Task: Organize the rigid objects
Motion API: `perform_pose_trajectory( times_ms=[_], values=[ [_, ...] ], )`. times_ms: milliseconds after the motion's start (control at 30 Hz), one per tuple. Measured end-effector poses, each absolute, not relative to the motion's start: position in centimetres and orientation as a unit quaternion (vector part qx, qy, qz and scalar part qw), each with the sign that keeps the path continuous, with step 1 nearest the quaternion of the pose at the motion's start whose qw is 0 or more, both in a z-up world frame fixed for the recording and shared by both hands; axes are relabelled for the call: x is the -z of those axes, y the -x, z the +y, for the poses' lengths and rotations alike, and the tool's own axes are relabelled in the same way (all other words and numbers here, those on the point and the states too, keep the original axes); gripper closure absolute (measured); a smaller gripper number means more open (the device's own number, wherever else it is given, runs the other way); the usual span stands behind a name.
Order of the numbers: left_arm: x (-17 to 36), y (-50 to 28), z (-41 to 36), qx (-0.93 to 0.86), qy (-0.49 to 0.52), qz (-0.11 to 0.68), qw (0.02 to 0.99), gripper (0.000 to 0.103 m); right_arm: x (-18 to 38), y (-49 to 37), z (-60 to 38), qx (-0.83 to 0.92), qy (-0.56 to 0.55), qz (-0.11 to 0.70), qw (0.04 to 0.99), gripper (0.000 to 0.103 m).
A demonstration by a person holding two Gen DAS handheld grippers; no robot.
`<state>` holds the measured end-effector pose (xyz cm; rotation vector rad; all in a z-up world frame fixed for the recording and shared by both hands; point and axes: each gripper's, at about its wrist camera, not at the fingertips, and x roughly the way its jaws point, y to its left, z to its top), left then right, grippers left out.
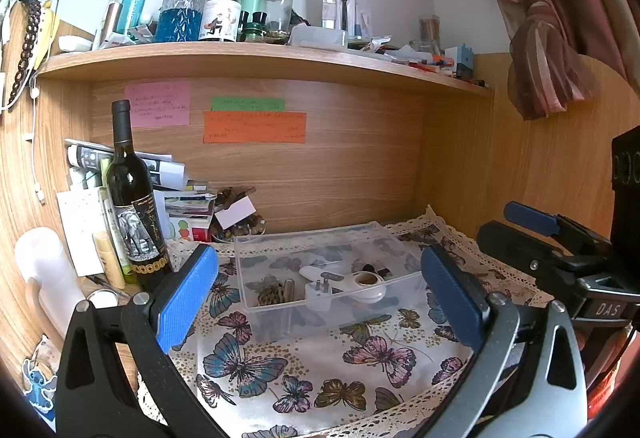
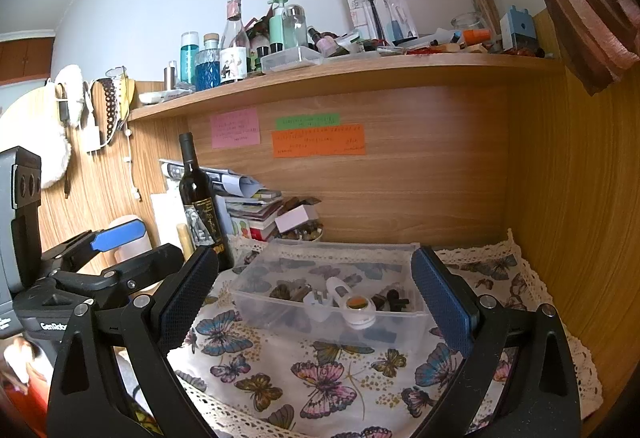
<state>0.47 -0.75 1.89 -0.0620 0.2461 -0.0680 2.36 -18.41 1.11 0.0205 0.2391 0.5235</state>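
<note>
Both grippers, left (image 1: 320, 290) and right (image 2: 316, 302), jaws apart and empty, face the bin (image 1: 280, 238); its light plastic may slide if nudged.

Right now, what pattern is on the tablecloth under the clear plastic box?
Colourful butterflies, clearest in left wrist view.

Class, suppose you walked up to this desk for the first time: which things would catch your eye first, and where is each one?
The clear plastic bin sits mid-desk on the butterfly tablecloth, holding a white plug adapter and other small items. A dark wine bottle stands upright at the left, beside stacked papers. Above, pink, green and orange sticky notes mark the back panel beneath a crowded shelf; both grippers, left and right, are open, holding nothing.
</note>
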Motion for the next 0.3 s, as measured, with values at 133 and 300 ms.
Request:
perform_pose_trajectory(
  times_ms=[133,300],
  values=[
    [-1.84,-0.47,-0.85,0.035,0.034,0.125,0.991,0.000,-1.08,-2.37,-18.38,-0.257,-0.011,0.119,0.959,0.006],
    [-1.88,-0.55,-0.85,0.033,0.035,0.126,0.991,0.000,-0.99,-2.39,-18.32,-0.257,-0.011,0.121,0.959,0.006]
  ],
)
